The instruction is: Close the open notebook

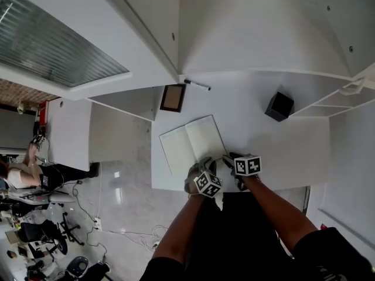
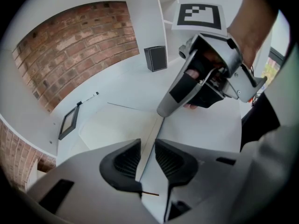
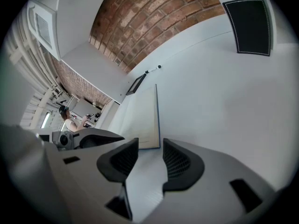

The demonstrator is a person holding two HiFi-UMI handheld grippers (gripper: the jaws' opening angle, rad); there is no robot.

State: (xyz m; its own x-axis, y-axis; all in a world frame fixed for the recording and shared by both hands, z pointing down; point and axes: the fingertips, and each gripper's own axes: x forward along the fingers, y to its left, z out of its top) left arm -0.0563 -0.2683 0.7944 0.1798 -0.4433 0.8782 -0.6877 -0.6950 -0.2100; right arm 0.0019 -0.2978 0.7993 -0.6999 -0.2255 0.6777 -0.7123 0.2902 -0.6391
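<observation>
The notebook lies open and flat on the white table, pages blank. Both grippers are at its near right corner. My left gripper hangs over the near edge; in the left gripper view its jaws stand a narrow gap apart, and a thin line of the notebook runs through that gap without the pads pressing on it. My right gripper is open, its jaws wide apart just short of the notebook's blue-edged right side. Its fingertip touches down at the far end of that line.
Beyond the notebook lie a small picture frame and a marker pen. A black box stands at the back right. White shelf walls close in the table at the back and right. The table's front edge runs just under my hands.
</observation>
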